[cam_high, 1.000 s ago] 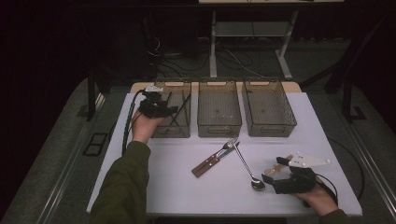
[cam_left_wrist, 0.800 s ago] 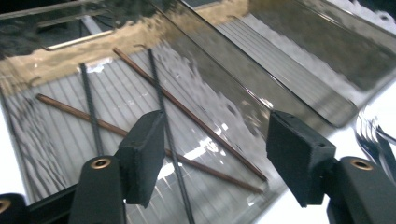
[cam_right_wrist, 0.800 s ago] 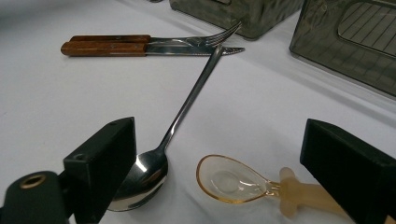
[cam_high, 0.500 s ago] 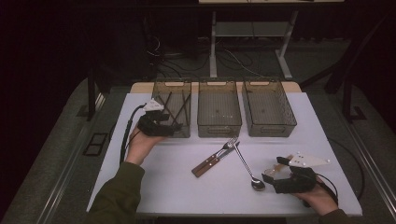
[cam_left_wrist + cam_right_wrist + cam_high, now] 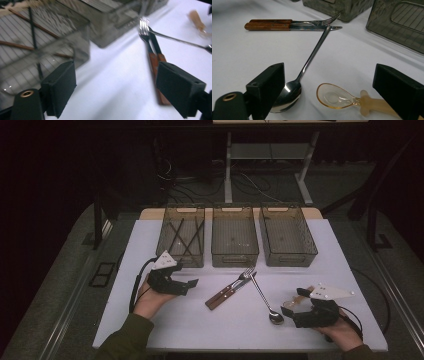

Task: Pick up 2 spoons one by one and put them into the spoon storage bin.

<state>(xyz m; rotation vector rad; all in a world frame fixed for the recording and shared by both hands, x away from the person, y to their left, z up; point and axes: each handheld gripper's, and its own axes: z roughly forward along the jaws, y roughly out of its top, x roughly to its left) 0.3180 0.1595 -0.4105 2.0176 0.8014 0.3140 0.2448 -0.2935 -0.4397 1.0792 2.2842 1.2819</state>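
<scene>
My left gripper [image 5: 191, 283] hovers low over the white table [image 5: 150, 240], just in front of the left bin [image 5: 181, 236], which holds several chopsticks [image 5: 30, 45]. Its jaws have just been opening and stand open with nothing between them [image 5: 117, 82]. A wooden-handled fork [image 5: 235, 285] and knife [image 5: 157, 51] lie side by side at mid-table, to its right. A metal spoon [image 5: 264, 299] lies with its handle tip resting on them. My right gripper [image 5: 289, 309] rests open at the near right, with the metal spoon's bowl [image 5: 287, 96] and an amber plastic spoon [image 5: 337, 97] between its jaws, untouched.
Two more wire-sided bins, the middle one [image 5: 235, 236] and the right one [image 5: 288, 236], stand in a row at the back of the table. A cable [image 5: 136, 287] trails from the left gripper. The table's near edge [image 5: 240, 349] runs just behind both hands.
The left hand has pulled back from the left bin toward the near side and sunk closer to the table, and its jaws stand wider. The right hand has kept still.
</scene>
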